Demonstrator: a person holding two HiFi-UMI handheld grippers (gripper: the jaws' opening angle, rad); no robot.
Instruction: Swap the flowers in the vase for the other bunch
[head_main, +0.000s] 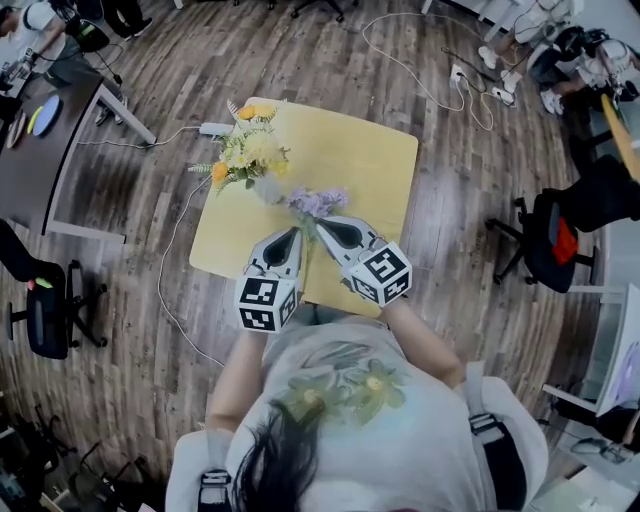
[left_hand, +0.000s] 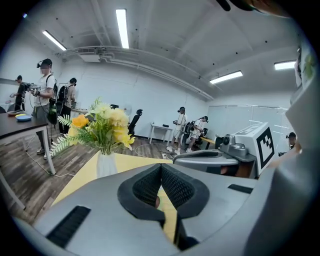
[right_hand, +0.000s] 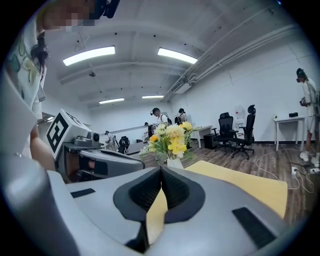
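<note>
A bunch of yellow flowers (head_main: 248, 152) stands in a white vase (head_main: 268, 188) on the far left part of the yellow table (head_main: 370, 160). The same flowers (left_hand: 100, 125) and vase (left_hand: 106, 165) show in the left gripper view, and the flowers (right_hand: 170, 140) also in the right gripper view. A purple bunch (head_main: 318, 203) lies on the table right at the tip of my right gripper (head_main: 319, 224). That gripper (right_hand: 161, 170) is shut, with nothing visible between its pads. Beside it, my left gripper (head_main: 297, 232) is also shut (left_hand: 161, 167) and empty.
A power strip (head_main: 215, 129) and cables lie on the wood floor beyond the table. A dark desk (head_main: 40, 150) stands at the left, with office chairs at left (head_main: 45, 310) and right (head_main: 560, 235). People stand in the room's background.
</note>
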